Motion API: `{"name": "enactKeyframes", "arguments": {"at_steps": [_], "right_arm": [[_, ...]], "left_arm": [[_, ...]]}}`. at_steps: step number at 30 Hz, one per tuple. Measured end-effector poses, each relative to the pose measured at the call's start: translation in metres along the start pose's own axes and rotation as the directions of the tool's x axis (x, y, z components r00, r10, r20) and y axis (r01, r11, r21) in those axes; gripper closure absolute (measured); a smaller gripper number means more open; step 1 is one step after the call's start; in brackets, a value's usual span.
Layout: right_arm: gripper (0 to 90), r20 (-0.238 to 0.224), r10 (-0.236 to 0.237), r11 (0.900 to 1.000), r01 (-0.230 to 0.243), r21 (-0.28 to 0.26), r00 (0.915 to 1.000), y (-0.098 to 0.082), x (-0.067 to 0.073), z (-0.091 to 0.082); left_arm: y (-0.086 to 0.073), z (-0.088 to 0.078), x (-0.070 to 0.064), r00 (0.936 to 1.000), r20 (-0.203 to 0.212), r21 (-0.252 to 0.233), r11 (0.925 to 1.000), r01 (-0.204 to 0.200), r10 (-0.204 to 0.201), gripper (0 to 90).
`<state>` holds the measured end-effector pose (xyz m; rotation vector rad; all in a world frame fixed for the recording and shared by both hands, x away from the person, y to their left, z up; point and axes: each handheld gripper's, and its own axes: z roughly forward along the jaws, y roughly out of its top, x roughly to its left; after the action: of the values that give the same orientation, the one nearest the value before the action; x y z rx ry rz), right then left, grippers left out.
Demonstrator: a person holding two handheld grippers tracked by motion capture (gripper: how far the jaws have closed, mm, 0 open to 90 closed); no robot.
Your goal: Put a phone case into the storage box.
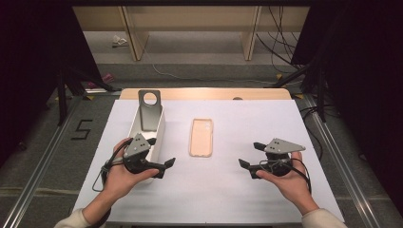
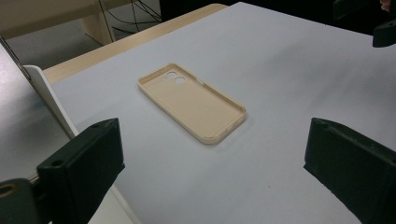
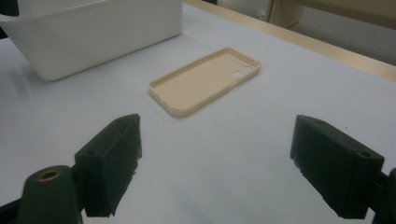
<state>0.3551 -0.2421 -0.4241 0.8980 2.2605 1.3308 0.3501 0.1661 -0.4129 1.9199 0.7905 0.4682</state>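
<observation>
Step in hand, by my reading: the approach, before any grasp. Both claws sit at the near side of the table (image 1: 285, 123), pointed inward at the beige phone case (image 1: 201, 137), neither touching it.

Left gripper (image 1: 165, 167): jaws spread wide, nothing between them. The case lies ahead of its jaws and a little to the far side, well apart, open face up, camera cut-out at the far end. The white bin (image 1: 159, 124) is just beside this claw, on its outer side; the hand overlaps the bin's near end in the high view. A dark grey plate with a round hole (image 1: 150, 109) leans up out of the bin's far end.

Right gripper (image 1: 248, 167): jaws likewise spread, empty. The case lies ahead and inward of it, with the bin beyond.

Next move, as a judgement: one claw must close the gap and lower to the table level, jaws straddling a thin rim edge. The case lies flat, so the bite is shallow; a tilt or a push against the other claw may be needed.

Pose: both hands grip from below, palms up-and-in, wrists low, forearms entering from the near edge.
</observation>
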Motion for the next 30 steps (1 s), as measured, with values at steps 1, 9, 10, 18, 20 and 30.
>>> {"name": "enactKeyframes", "arguments": {"at_steps": [1, 9, 10, 18, 20, 30], "right_arm": [[17.3, 0.0, 0.0, 1.0, 0.0, 0.001, 1.0, 0.0, 0.0, 0.0], [17.3, 0.009, 0.005, 1.0, -0.005, 0.003, 0.9999, 0.0, 0.0, -0.001], [17.3, 0.009, 0.006, 1.0, -0.006, 0.002, 0.9999, 0.0, 0.0, -0.001], [17.3, 0.013, 0.008, 1.0, -0.008, 0.002, 0.9999, 0.0, 0.001, -0.002], [17.3, 0.012, 0.009, 1.0, -0.009, 0.001, 0.9999, 0.0, 0.001, -0.002], [17.3, 0.019, 0.018, 1.0, -0.017, -0.007, 0.9997, -0.002, -0.002, -0.007]], "left_arm": [[0.0, 0.0, 0.0, 1.0, 0.003, 0.003, 1.0, -0.002, 0.002, 4.3], [0.008, 0.005, -0.005, 0.9978, 0.03, 0.084, 0.9946, -0.061, 0.058, 11.1], [0.011, 0.006, -0.006, 0.9964, 0.034, 0.096, 0.9921, -0.081, 0.078, 12.8], [0.03, 0.032, -0.023, 0.9671, 0.094, 0.212, 0.9444, -0.252, 0.236, 17.3], [0.034, 0.043, -0.026, 0.954, 0.127, 0.25, 0.9219, -0.296, 0.272, 19.5], [0.049, 0.095, -0.035, 0.8879, 0.206, 0.374, 0.8051, -0.46, 0.411, 23.1]]}}
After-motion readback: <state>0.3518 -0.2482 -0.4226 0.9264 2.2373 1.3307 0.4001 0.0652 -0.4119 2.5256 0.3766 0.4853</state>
